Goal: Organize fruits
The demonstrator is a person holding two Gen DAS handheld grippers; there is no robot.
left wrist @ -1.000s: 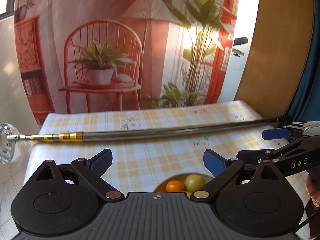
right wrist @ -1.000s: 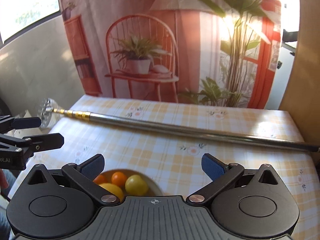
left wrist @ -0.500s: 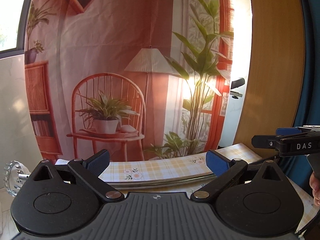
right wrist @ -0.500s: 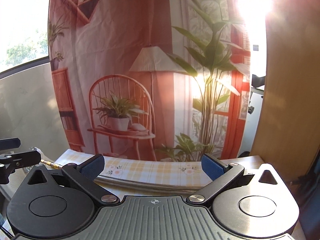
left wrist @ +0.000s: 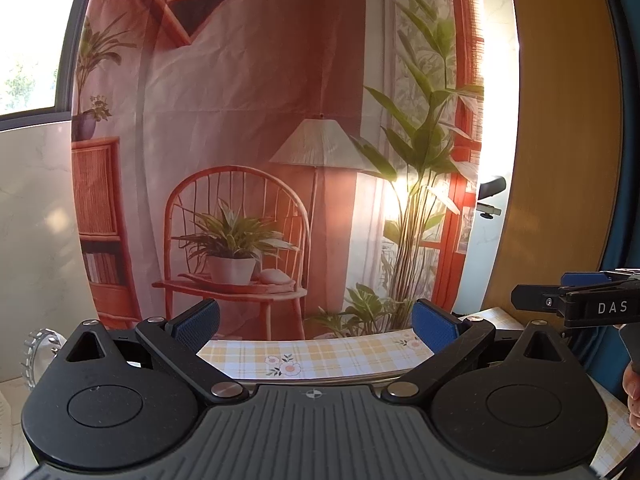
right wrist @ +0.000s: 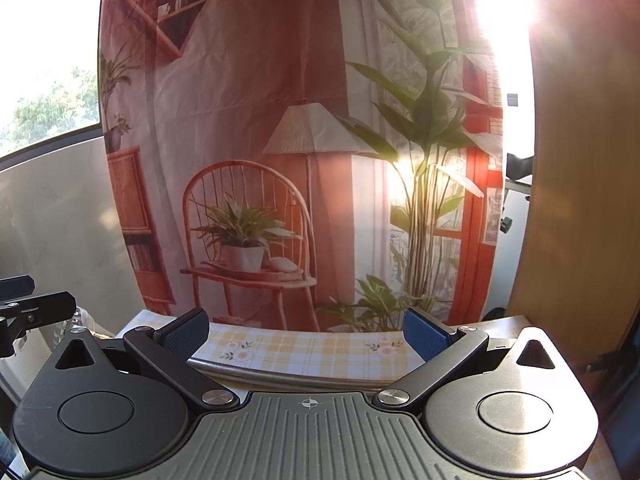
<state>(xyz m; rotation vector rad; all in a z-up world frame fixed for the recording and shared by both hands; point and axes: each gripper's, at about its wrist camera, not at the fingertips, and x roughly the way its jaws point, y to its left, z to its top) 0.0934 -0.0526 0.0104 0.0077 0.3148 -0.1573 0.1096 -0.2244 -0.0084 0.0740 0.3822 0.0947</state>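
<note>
No fruit and no bowl shows in either view now. My left gripper (left wrist: 314,326) is open, its blue-padded fingers spread wide with nothing between them, pointing level at the far backdrop. My right gripper (right wrist: 306,330) is open too and empty, aimed the same way. The right gripper (left wrist: 576,304) also shows side-on at the right edge of the left wrist view. The left gripper (right wrist: 32,312) shows at the left edge of the right wrist view. Only the far strip of the yellow checked tablecloth (left wrist: 320,356) is visible between the fingers.
A long metal rod (right wrist: 288,376) lies across the table just past the gripper bodies. A printed backdrop (left wrist: 260,160) of a chair, lamp and plants hangs behind the table. A wooden panel (left wrist: 560,140) stands at the right. A clear spiked disc (left wrist: 38,344) sits at the far left.
Both grippers have tilted up from looking down at the table to level. The bowl of fruit has dropped out of view beneath them. Both stay open.
</note>
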